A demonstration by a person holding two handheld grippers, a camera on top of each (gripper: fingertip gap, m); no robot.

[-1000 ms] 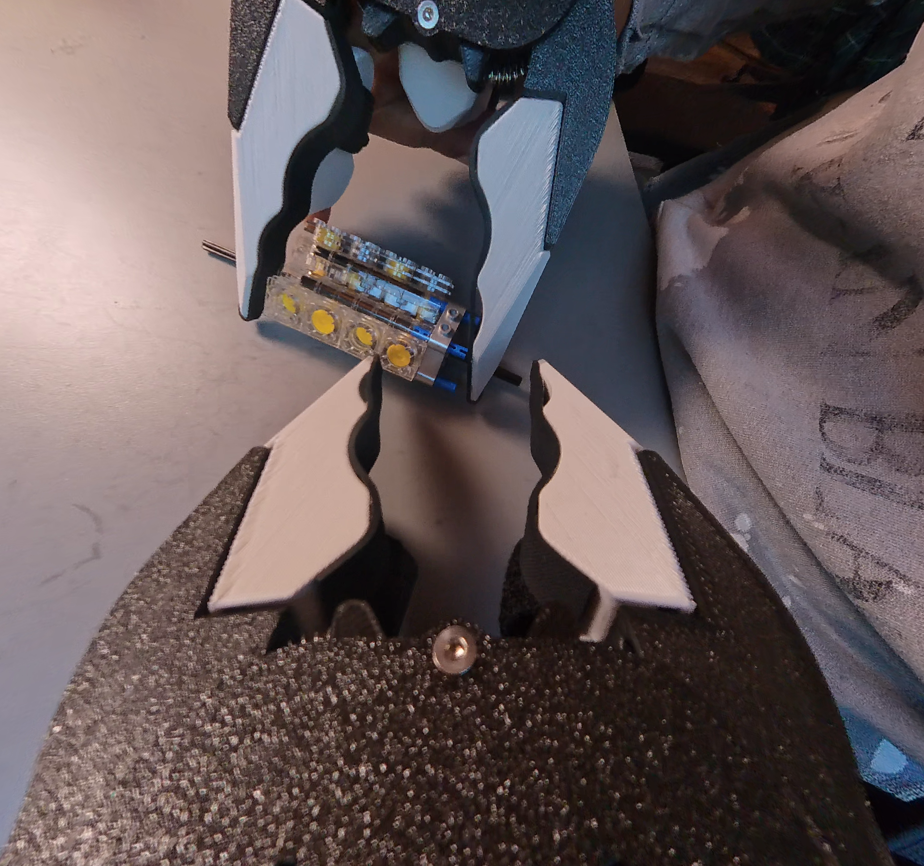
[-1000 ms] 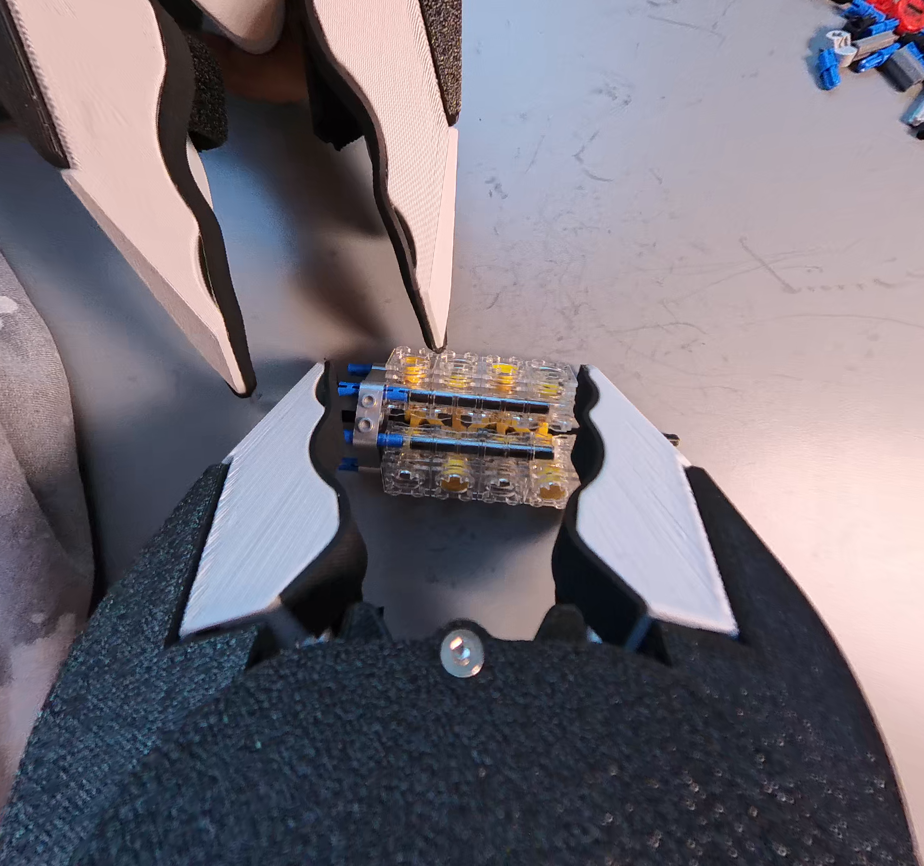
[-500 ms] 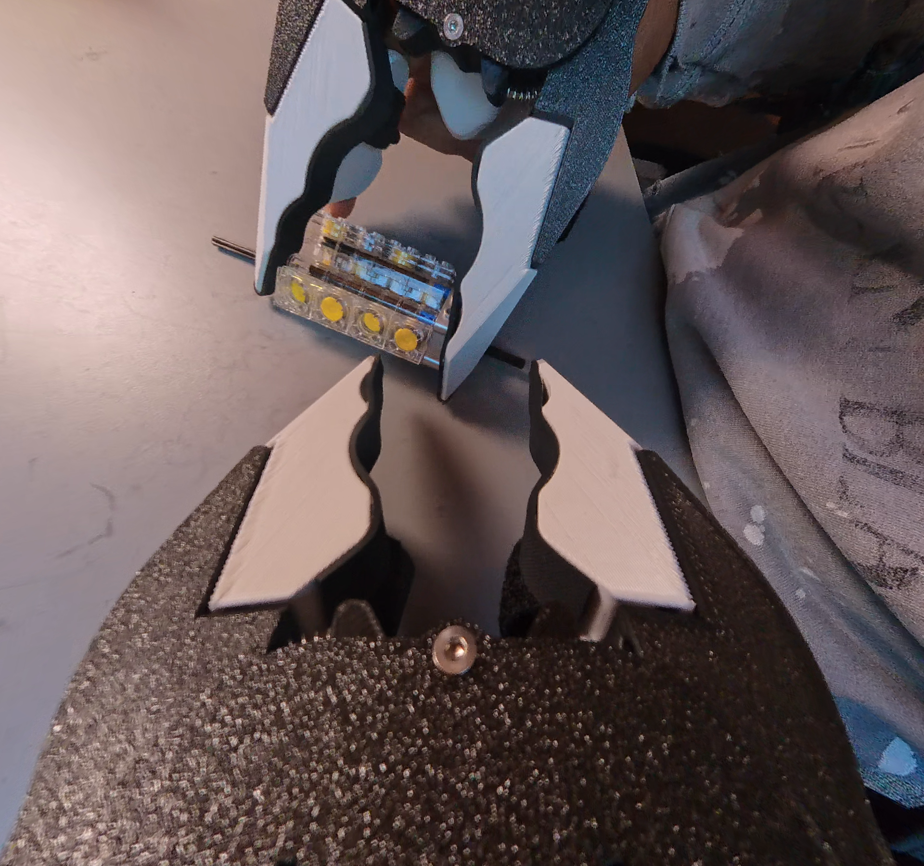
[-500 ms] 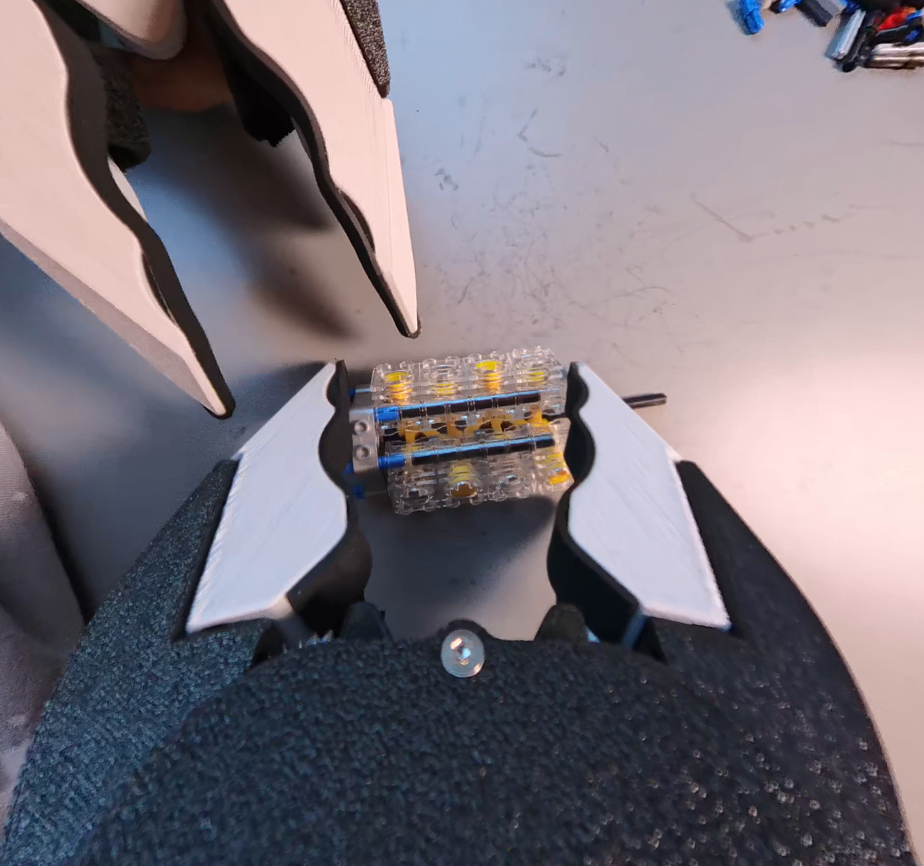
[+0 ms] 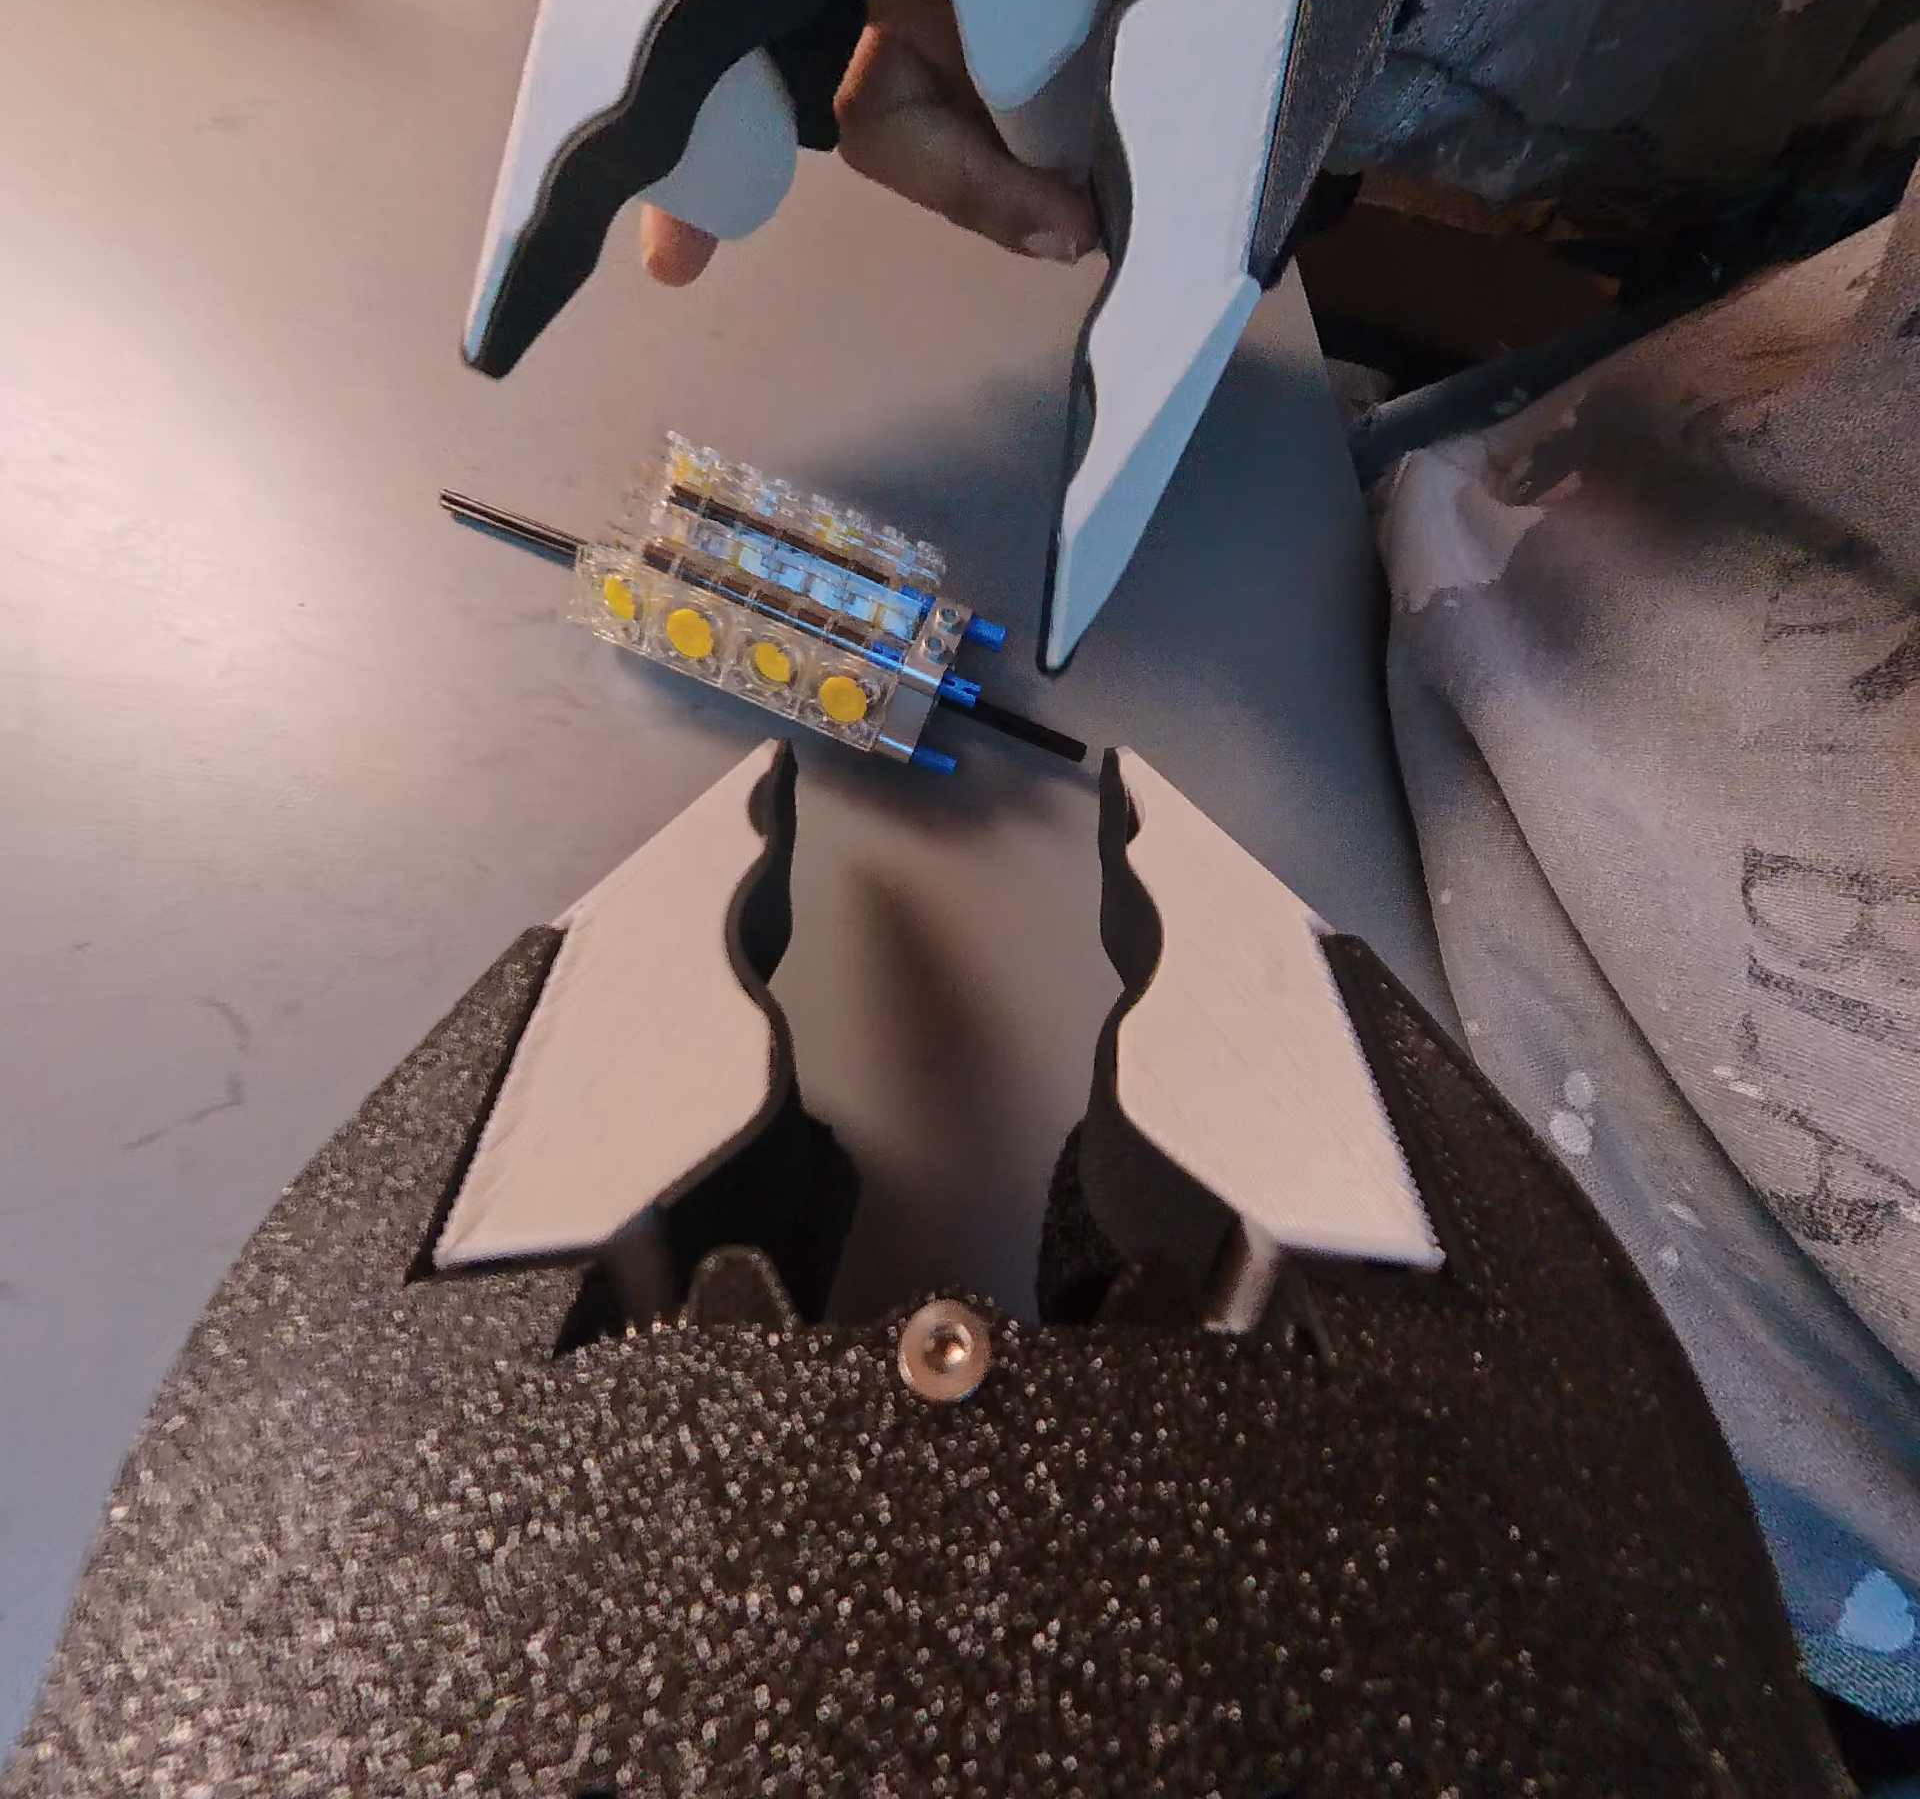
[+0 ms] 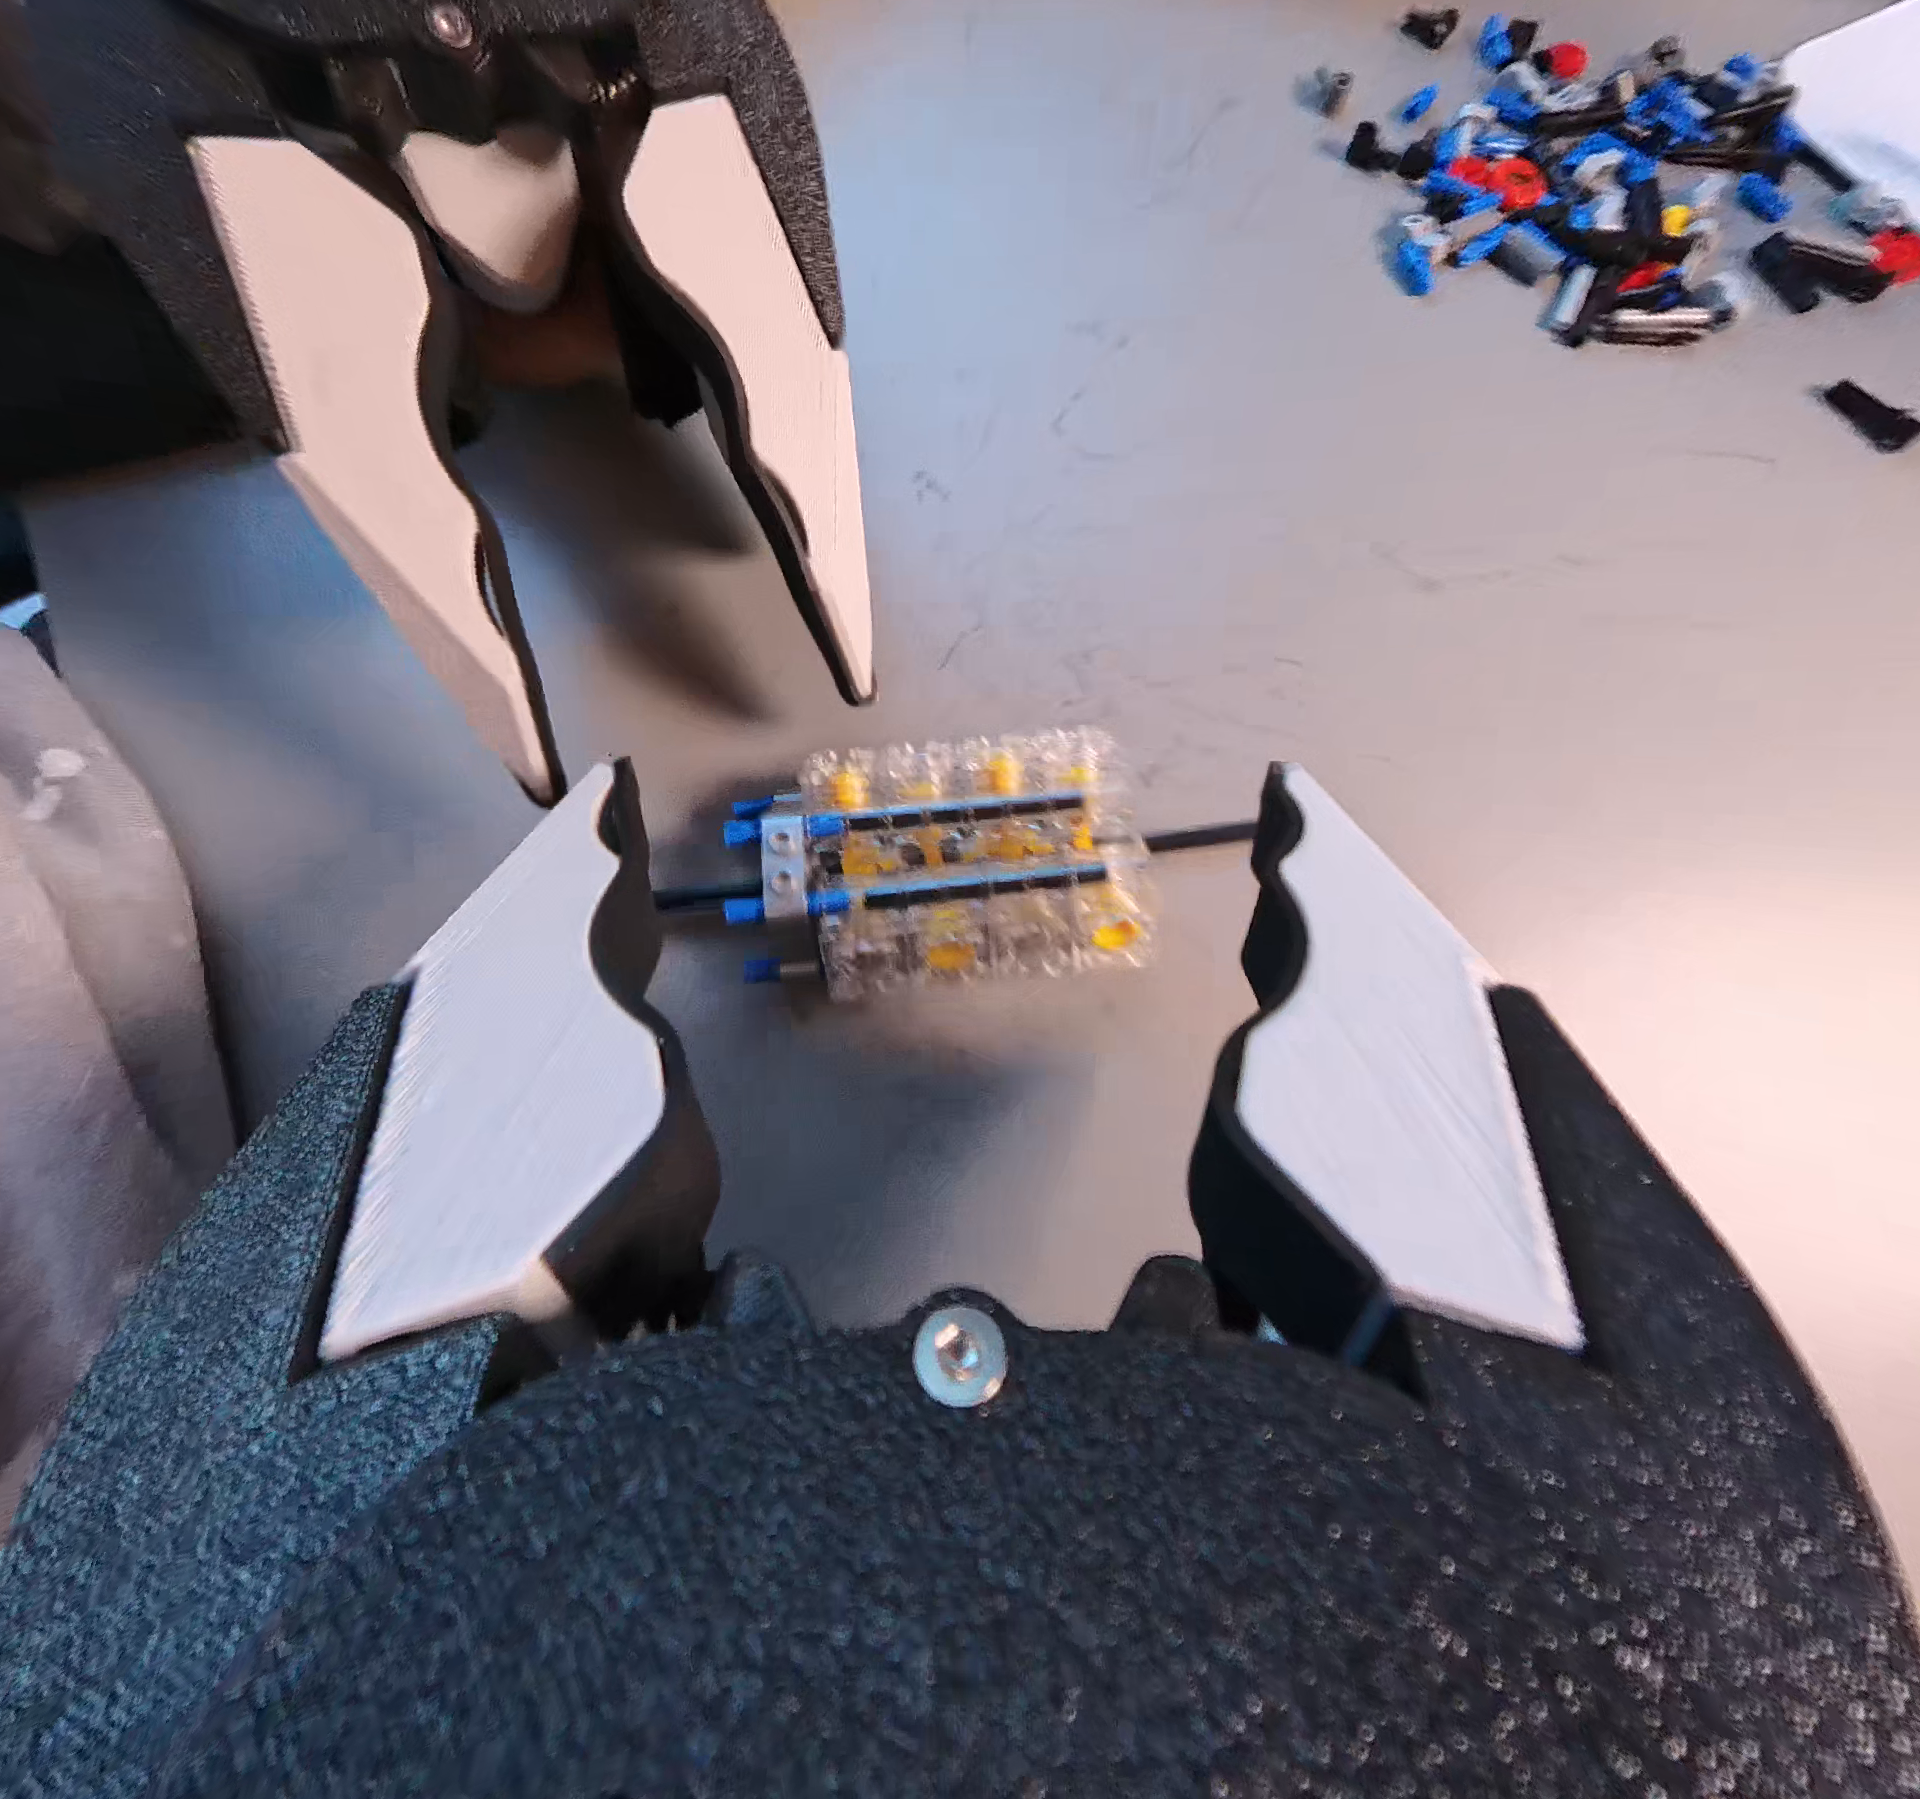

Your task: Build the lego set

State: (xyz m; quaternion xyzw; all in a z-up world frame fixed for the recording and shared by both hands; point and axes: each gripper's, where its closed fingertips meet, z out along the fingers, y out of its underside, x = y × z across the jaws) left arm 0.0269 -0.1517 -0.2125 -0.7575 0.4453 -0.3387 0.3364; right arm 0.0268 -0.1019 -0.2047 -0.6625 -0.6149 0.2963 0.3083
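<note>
Hovering wide apart, the right gripper (image 6: 940, 793) has its jaws spread with nothing between the fingertips; the clear brick engine block (image 6: 961, 866) lies flat on the grey table (image 6: 1351, 710) just beyond them, its black axle (image 5: 1023, 726) poking out both ends. Best approach, I'd say: square up across the block's long sides, clear of the axle. Left gripper (image 5: 940, 762) sits opposite, jaws spread too, empty. Count: one block, two grippers, four yellow pistons (image 5: 727, 658) showing on one side, one loose parts pile (image 6: 1621, 191) far off

One clear-brick block assembly with yellow studs, blue pins and a black axle (image 6: 961, 861), one scattered heap of small blue, black and red building parts (image 6: 1621, 191), two black-and-white grippers: left gripper (image 5: 940, 773) and right gripper (image 6: 945, 793).
</note>
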